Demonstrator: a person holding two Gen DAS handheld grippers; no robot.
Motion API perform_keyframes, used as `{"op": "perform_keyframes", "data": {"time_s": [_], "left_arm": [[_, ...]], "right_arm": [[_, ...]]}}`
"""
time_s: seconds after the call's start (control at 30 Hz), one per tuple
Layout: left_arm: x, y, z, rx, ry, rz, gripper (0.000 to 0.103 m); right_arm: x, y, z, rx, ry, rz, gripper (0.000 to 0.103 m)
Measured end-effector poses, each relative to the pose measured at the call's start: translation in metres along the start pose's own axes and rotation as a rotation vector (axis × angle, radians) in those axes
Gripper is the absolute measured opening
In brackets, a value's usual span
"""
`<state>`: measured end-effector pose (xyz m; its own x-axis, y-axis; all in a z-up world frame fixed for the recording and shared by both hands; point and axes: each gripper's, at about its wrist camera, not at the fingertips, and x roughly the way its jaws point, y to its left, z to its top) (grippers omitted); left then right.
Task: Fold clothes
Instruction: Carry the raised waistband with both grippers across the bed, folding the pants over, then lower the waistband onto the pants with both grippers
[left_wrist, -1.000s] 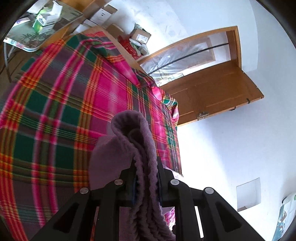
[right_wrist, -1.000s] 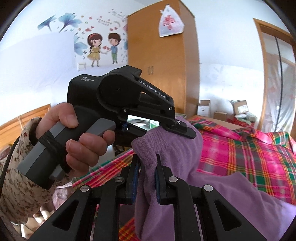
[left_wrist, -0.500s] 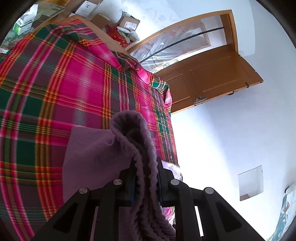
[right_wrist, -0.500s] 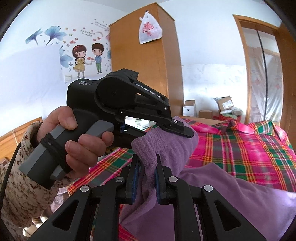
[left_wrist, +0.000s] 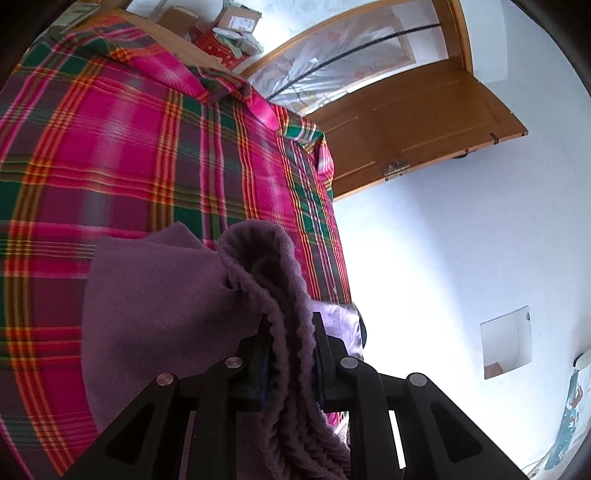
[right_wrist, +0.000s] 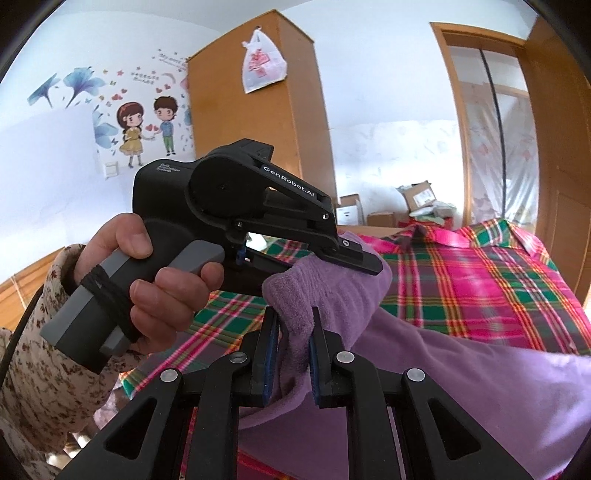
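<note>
Hanging between both grippers, the purple fleece garment (right_wrist: 461, 373) is lifted above the plaid bed cover (left_wrist: 122, 155), with its lower part trailing down toward the cover. Left gripper (left_wrist: 290, 350) has its fingers clamped on a thick bunched edge of the fleece; right gripper (right_wrist: 291, 350) likewise pinches a fold between its fingers. In the right wrist view the left gripper (right_wrist: 354, 258) shows from the side, held in the person's left hand (right_wrist: 147, 280), floral sleeve (right_wrist: 37, 369) below it, and its fingers meet the fleece just beside the right one's grip. Both grips sit close together on one bunched end (probably two corners or edges brought together for a fold), so the cloth can drape and be laid flat on the bed.

Hard to tell what kind of garment this is: no collar, cuff or hem is clear. Its lower end is cut off behind the gripper frames in both views. Whether the fleece touches the cover is unclear. Cardboard boxes (left_wrist: 236, 26) and a wooden door (left_wrist: 424, 125) sit beyond the bed, wardrobe (right_wrist: 266, 122) behind.
</note>
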<state>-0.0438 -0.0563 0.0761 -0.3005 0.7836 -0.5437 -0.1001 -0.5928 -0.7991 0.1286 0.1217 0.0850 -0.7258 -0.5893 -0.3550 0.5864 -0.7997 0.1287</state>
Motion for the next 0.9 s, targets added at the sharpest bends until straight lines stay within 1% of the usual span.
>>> {"op": "perform_keyframes", "data": {"time_s": [0.27,0.5,0.67,0.77,0.9], "left_arm": [[0.034,-0.001,-0.002,-0.009,0.066,0.009,0.018],[0.060,0.005,-0.005,-0.010,0.098,0.044,0.020],[0.069,0.013,-0.006,-0.033,0.109,0.046,0.023],[0.073,0.015,-0.006,-0.042,0.110,0.044,0.024],[0.074,0.016,-0.005,-0.030,0.099,0.026,0.025]], "right_arm": [[-0.008,-0.023,-0.019,0.041,0.040,-0.043,0.016],[-0.009,-0.042,-0.035,0.093,0.081,-0.072,0.016],[-0.011,-0.057,-0.049,0.137,0.104,-0.102,0.016],[-0.012,-0.063,-0.055,0.164,0.115,-0.099,0.016],[-0.014,-0.069,-0.061,0.189,0.128,-0.106,0.016]]}}
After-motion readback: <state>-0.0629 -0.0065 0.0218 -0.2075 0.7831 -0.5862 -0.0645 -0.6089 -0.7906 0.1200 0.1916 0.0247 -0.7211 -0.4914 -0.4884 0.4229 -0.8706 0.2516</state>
